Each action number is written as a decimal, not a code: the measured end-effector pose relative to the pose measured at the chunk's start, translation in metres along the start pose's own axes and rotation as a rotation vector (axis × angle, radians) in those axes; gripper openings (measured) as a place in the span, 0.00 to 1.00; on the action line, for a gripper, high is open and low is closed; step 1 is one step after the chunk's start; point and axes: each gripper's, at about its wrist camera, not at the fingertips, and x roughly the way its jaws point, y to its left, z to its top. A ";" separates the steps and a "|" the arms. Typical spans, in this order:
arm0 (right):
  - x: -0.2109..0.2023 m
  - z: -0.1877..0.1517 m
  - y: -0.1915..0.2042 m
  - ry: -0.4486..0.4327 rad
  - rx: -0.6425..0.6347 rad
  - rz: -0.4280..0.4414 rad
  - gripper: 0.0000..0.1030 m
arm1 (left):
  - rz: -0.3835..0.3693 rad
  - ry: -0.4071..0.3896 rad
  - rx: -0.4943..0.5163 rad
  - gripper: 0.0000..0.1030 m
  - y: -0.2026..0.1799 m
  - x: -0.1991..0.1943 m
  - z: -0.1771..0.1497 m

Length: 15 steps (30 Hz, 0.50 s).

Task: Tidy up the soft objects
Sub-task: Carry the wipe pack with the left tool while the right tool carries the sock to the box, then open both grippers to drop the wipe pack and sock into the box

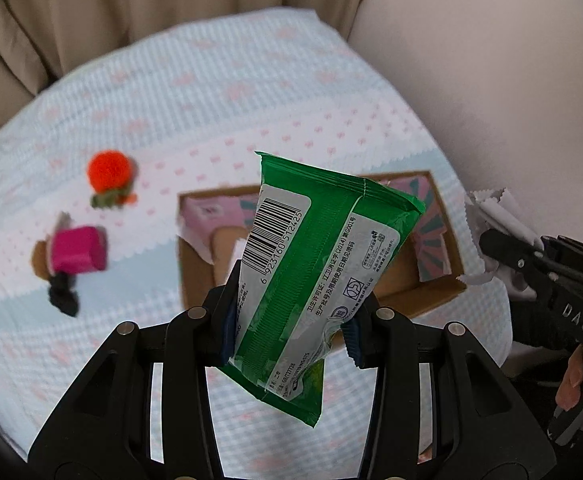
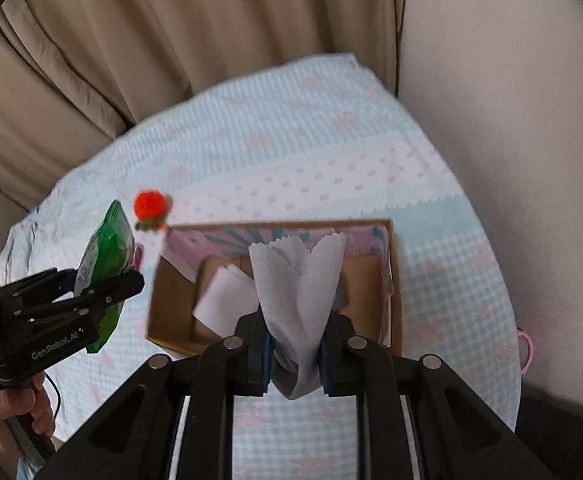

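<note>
Your left gripper (image 1: 289, 330) holds a green plastic wipes packet (image 1: 315, 264) clamped between its fingers, raised above the open shallow cardboard box (image 1: 439, 296). Your right gripper (image 2: 293, 354) has its fingers closed tight on a pale grey cloth with zigzag edges (image 2: 295, 280), which stands up over the same box. The box rests on a tabletop covered by a light blue and white checked cloth (image 1: 251, 92). An orange pompom toy (image 1: 109, 178) and a magenta block-shaped toy (image 1: 77, 250) lie on the cloth left of the box.
</note>
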 end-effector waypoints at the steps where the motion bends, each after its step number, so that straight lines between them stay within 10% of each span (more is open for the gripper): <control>1: 0.010 0.000 -0.003 0.024 -0.014 -0.009 0.16 | 0.005 0.017 -0.011 0.37 -0.002 0.012 0.001; 15: 0.107 -0.027 -0.029 0.213 -0.174 0.043 0.16 | 0.071 0.201 -0.080 0.37 -0.010 0.123 -0.005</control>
